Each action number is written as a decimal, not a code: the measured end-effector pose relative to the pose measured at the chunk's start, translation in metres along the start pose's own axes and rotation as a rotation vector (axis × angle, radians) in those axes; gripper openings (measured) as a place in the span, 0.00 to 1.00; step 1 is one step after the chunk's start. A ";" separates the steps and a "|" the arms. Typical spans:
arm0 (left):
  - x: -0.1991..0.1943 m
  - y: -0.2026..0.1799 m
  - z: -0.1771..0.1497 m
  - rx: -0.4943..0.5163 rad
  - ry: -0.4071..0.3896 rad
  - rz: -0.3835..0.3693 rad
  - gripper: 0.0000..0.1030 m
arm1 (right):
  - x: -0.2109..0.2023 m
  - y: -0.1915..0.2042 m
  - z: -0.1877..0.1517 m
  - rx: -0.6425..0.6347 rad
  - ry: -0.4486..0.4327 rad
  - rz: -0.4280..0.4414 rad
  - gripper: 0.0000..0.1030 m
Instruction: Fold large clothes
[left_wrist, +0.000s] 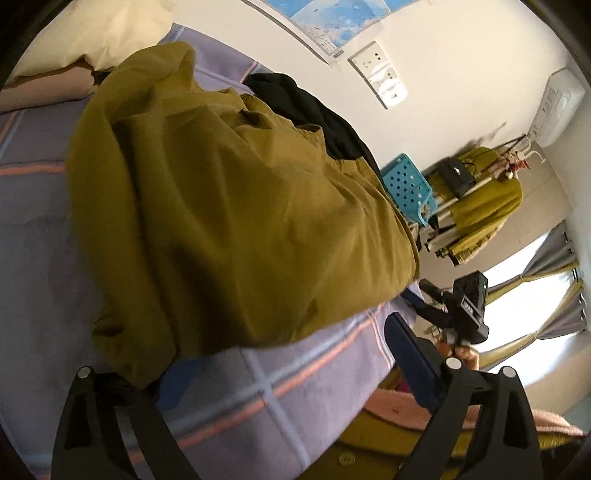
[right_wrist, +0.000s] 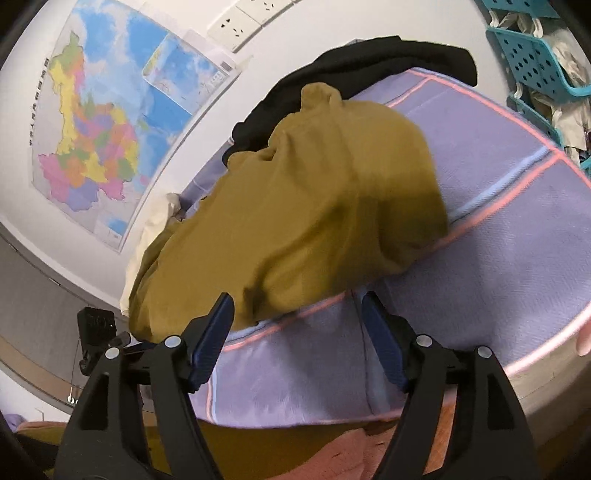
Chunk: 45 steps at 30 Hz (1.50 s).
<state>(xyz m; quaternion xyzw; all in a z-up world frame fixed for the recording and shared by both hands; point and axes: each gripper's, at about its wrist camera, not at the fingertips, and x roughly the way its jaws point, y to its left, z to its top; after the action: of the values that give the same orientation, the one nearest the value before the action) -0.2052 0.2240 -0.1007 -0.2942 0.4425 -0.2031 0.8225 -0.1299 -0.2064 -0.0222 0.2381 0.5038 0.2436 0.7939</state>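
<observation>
While the mustard garment (right_wrist: 295, 206) lies heaped on the plaid bedsheet (right_wrist: 498, 236), I read both the left claw (left_wrist: 273, 369) and the right claw (right_wrist: 297, 314) spread, empty; wall map (right_wrist: 110, 122) behind.

Black gripper frames, silver screws, blue-padded fingers (right_wrist: 380, 343).

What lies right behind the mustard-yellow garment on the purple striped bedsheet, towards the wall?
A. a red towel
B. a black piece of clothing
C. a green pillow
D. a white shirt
B: a black piece of clothing sits bunched against the far edge of the mustard-yellow garment, between it and the wall, on the purple striped bedsheet; the left wrist view shows the same.
</observation>
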 end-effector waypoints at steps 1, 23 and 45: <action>0.001 0.000 0.002 -0.025 -0.023 0.005 0.89 | 0.003 0.001 0.002 0.002 -0.007 -0.005 0.69; 0.012 0.009 0.034 -0.118 -0.149 0.076 0.88 | 0.015 0.001 0.012 0.093 -0.057 0.053 0.78; 0.028 0.004 0.053 -0.067 -0.133 0.182 0.79 | 0.029 0.012 0.019 0.147 -0.047 -0.004 0.79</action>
<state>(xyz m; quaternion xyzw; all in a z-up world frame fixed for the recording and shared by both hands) -0.1454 0.2270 -0.0975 -0.2930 0.4183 -0.0930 0.8547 -0.1034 -0.1815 -0.0278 0.3005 0.5019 0.1989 0.7863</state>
